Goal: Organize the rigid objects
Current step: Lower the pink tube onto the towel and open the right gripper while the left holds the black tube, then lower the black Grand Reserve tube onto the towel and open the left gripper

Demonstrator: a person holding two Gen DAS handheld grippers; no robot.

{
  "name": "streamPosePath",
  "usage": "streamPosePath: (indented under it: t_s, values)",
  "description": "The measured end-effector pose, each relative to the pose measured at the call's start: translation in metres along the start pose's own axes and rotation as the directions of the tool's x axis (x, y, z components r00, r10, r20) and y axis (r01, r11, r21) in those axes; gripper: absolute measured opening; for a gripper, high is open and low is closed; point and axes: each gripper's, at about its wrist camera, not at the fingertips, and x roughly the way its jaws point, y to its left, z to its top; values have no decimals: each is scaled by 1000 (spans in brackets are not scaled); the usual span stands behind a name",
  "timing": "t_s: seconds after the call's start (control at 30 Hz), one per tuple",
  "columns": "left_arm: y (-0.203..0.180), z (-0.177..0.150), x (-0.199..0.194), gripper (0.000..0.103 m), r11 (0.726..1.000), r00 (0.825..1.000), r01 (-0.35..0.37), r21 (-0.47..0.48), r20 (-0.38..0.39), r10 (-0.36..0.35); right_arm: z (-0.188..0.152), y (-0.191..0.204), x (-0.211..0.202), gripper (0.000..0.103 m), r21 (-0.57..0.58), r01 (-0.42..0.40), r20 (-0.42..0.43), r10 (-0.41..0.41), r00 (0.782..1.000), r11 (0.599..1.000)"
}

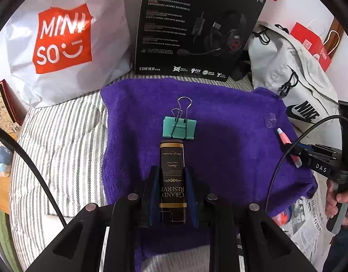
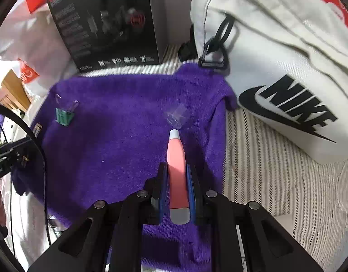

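My left gripper [image 1: 172, 172] is shut on a dark brown "Grand Reserve" box [image 1: 172, 170] that lies lengthwise on the purple towel [image 1: 230, 147]. Just beyond its far end lies a teal binder clip [image 1: 179, 127], also in the right wrist view [image 2: 64, 116]. My right gripper [image 2: 176, 170] is shut on a pink tube with grey ends [image 2: 176, 172], over the towel's right part [image 2: 119, 136]. That tube shows in the left wrist view [image 1: 287, 142]. A small clear plastic cap [image 2: 176, 116] lies just past the tube's tip, also seen in the left wrist view [image 1: 270, 120].
A black Edifier headset box [image 1: 194, 27] stands behind the towel. A white Miniso bag [image 1: 65, 43] is at the back left. A white Nike bag [image 2: 276, 68] crowds the right side. Striped cloth [image 1: 60, 147] and newspaper [image 1: 310, 222] lie under and around the towel.
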Motion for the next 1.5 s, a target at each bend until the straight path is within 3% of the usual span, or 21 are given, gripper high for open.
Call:
streamPosePath:
  t_s: [0.53,0.67,0.9,1.17,1.27,1.33,1.5]
  values:
    - [-2,11,20,22,1000,999,3,10,-32,-3,2,9,16,21,-46,13,9,-13,1000,999]
    - [-4,14,25,22,1000,999,-23,20,-45,24,-2,7,4,34,-39,-4,17,5,1000,999]
    - [-15,16,37,22,994,994,-86,74,-65,91,-10,5,-25,36,-21,-13,55,14,998,1000]
    - [-19,21,40,22,992,991,-104,71,-74,109,-25,-7,-53,42,18,-29,87,28,996,999]
    - [-20,20,38,29,993,992,-96,74,-80,102,-31,-11,-61,42,23,-28,89,25,996,999]
    - [-23,18,37,41,994,991,-85,71,-93,92,-35,-14,-67,42,31,-27,96,23,995,999]
    - [-30,10,22,44,986,982,-154,61,-102,159,-49,-24,-88,43,59,-42,117,34,993,997]
